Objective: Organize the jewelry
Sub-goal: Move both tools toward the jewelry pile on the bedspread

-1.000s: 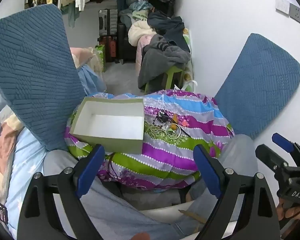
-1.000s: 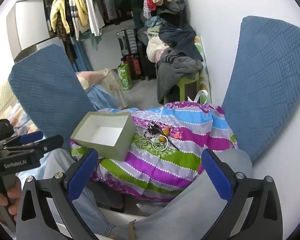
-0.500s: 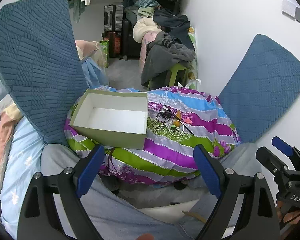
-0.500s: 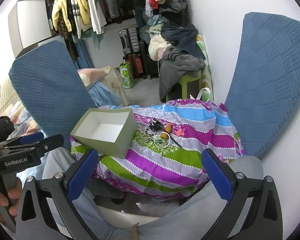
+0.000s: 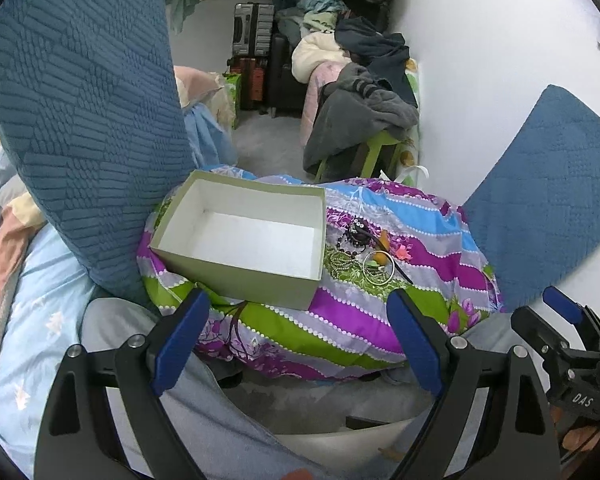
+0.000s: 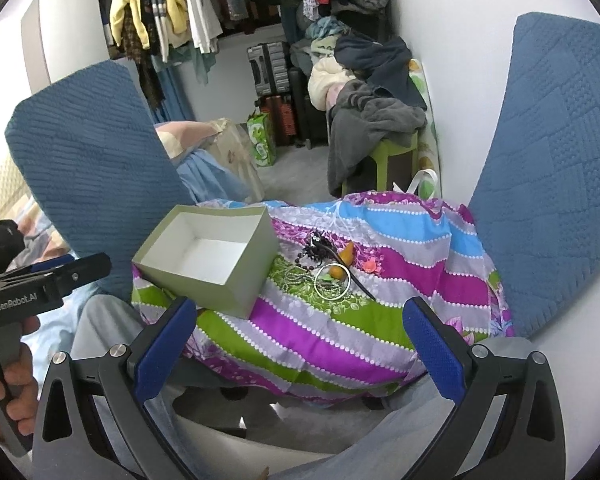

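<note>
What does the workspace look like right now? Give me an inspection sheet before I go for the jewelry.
Surface: striped floral quilt, bunched into a mound.
Job's things: open box, empty, on the quilt; jewelry pile beside it, with dark beads, a silver bangle and orange pieces.
Clutter: nothing seen on the quilt besides these.
Grippers: left gripper and right gripper open, both short of the quilt.
Cables: nothing seen.
Surroundings: blue cushions, clothes heap on a green stool, suitcases, hanging clothes.

Striped quilt (image 5: 380, 320) (purple, green, blue)
</note>
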